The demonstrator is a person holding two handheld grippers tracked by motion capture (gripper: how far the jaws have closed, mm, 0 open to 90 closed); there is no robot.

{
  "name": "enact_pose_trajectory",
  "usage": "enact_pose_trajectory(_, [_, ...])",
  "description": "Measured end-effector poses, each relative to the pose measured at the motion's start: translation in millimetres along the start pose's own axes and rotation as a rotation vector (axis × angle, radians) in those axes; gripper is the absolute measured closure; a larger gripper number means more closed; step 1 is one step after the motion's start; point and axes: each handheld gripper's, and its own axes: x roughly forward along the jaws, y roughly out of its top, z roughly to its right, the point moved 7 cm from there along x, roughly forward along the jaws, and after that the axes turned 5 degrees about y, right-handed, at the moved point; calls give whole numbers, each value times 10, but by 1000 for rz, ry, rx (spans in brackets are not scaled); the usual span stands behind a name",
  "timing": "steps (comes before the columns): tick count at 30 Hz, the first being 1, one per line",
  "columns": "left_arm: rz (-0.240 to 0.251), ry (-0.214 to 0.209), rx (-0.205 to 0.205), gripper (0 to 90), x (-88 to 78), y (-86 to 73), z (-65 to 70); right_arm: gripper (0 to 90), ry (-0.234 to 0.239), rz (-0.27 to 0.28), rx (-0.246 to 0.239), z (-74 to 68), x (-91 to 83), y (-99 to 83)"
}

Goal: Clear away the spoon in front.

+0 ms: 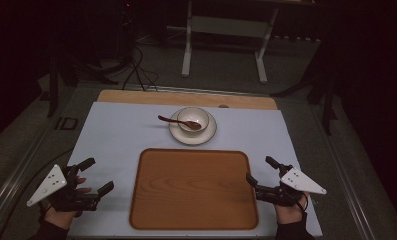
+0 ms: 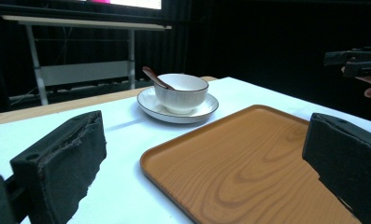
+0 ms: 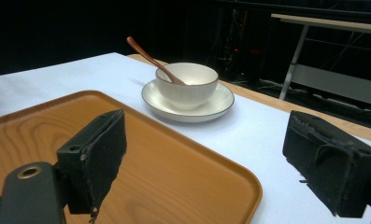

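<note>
Both grippers, left (image 1: 97, 176) and right (image 1: 261, 169), wide apart, empty, flanking wooden tray (image 1: 193, 188) at counter's near edge. White bowl (image 1: 193, 119) on saucer (image 1: 206, 133) toward far edge; propped brown spoon (image 1: 178, 122) likely to tip out if jolted.

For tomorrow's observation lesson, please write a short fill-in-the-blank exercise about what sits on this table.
1. The white bowl stands on a white ____.
2. The brown spoon rests with its head inside the ____.
3. The wooden tray carries ____ on it.
4. The left gripper and the right gripper both have their jaws ____.

Missing words: saucer; bowl; nothing; open
</note>
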Motion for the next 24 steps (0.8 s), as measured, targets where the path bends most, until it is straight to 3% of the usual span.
enact_pose_trajectory(1, [0, 4, 18, 0, 1, -10, -8, 134, 0, 0, 0, 0, 0, 0])
enact_pose_trajectory(7, [-3, -17, 11, 0, 11, -18, -8, 134, 3, 2, 1, 3, -8, 0])
enact_pose_trajectory(12, [-27, -52, 33, 0, 54, -38, 71, 134, 5, 0, 2, 6, -7, -8])
enact_pose_trajectory(17, [-57, -83, 31, 0, 99, -31, 159, 133, 1, 5, 1, 12, -16, 1])
enact_pose_trajectory(24, [-63, -161, 31, 0, 211, 155, 359, 134, -1, 1, -2, -10, -9, 8])
